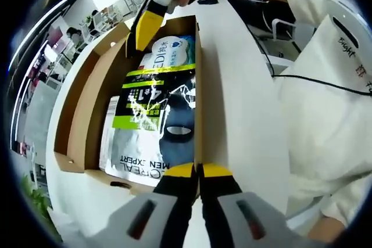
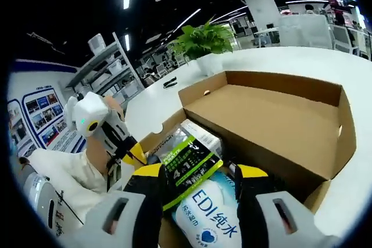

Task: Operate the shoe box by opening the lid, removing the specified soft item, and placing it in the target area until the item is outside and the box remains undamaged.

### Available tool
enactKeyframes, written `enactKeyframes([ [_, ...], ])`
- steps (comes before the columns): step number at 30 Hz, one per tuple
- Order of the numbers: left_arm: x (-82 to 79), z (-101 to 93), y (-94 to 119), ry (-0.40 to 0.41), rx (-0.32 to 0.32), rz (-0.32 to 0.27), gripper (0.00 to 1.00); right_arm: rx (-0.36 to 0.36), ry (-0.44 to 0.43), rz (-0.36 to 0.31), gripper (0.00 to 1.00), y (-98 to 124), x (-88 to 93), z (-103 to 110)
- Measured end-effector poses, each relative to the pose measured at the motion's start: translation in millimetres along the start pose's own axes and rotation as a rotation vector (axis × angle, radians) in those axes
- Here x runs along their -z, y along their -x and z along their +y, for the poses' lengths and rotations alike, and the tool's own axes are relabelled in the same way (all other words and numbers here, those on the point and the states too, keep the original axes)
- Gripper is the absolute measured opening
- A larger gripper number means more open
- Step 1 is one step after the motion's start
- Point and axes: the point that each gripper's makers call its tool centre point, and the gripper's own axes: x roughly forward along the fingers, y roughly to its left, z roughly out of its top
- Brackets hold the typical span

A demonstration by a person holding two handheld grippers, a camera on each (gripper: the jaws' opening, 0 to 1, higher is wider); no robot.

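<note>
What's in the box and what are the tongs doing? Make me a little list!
Box: cardboard shoe box, lid open and folded back
Inside: white EDI pouch, green-and-black 4in1 packet, white Men Expert packet
Right tongs: jaws on either side of the EDI pouch, grip not certain
Left tongs: shut on the box's side wall
Table: white table
Behind: green plant

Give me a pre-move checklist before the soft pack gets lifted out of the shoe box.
1. Lid open: ok, lid folded back.
2. Left gripper steadying the box wall: ok, jaws pinched on its edge.
3. Right gripper around the soft pack: ok, jaws straddle it.
4. Firm grip on pack: cannot tell.
5. Black-and-green packet clear of pack: not ok, it overlaps.
6. Box undamaged: ok.
</note>
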Motion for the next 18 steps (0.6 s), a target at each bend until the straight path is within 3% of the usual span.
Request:
enactKeyframes([
  [9,-0.1,0.3,1,-0.009,-0.015,-0.007,0.02,0.021,0.008,0.037,0.49,-3,4.8,-7],
  [11,0.1,0.4,1,-0.008,-0.012,-0.002,0.02,-0.005,0.000,0.017,0.49,-4,2.3,-2],
  [13,0.1,0.6,1,-0.007,-0.011,0.001,0.02,-0.082,-0.044,-0.020,0.49,-4,-4.2,8],
  [16,0.2,0.4,1,-0.010,-0.014,-0.001,0.02,-0.078,-0.056,0.012,0.47,-8,-0.5,5],
  [18,0.2,0.5,1,-0.007,-0.013,-0.001,0.02,-0.027,-0.037,0.045,0.45,-11,5.0,-3],
])
